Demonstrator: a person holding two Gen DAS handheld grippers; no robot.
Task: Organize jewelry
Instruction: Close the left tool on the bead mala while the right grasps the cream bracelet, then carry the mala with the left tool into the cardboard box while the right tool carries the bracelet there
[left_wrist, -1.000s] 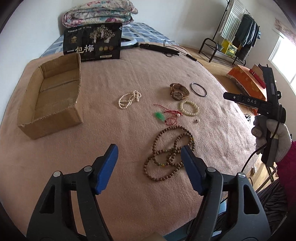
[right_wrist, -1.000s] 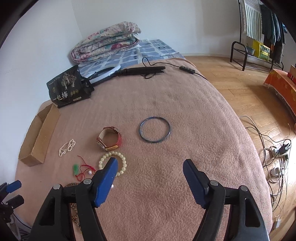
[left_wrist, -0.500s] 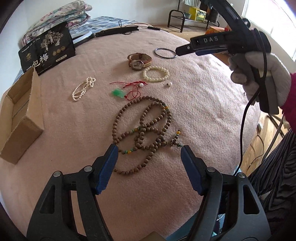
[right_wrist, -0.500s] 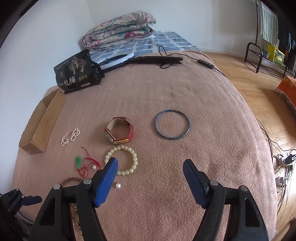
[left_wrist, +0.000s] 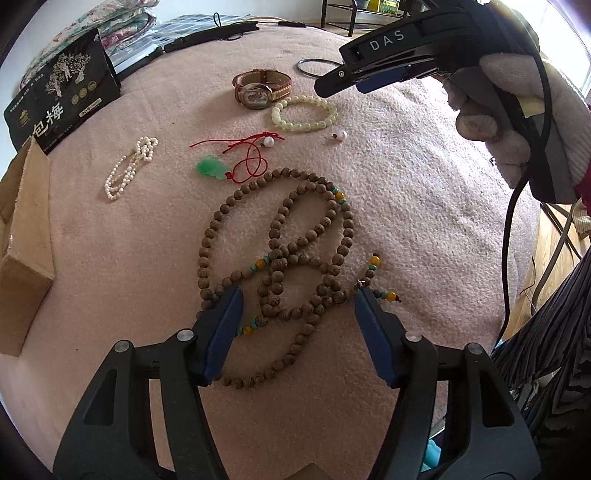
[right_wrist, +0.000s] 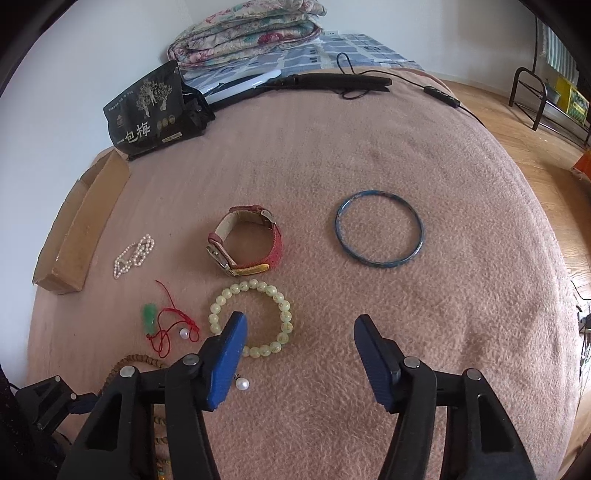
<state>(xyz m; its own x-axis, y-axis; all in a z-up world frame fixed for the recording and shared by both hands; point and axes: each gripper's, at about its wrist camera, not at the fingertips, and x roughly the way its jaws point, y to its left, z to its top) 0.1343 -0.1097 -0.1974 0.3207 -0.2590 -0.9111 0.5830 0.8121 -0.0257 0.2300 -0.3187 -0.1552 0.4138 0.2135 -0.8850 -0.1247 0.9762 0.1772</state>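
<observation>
On the pink blanket (left_wrist: 424, 206) lies the long wooden bead necklace (left_wrist: 280, 258), looped and limp; I think it is light but slides and tangles, so better to pinch a bunch of strands. The left gripper (left_wrist: 297, 295) has just been narrowing around it, jaws not yet pressing. The right gripper (right_wrist: 298, 325), also narrowing, holds nothing above the pale bracelet (right_wrist: 251, 319). It reads "DAS".

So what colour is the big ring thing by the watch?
The bangle is blue, clearest in the right wrist view.
</observation>
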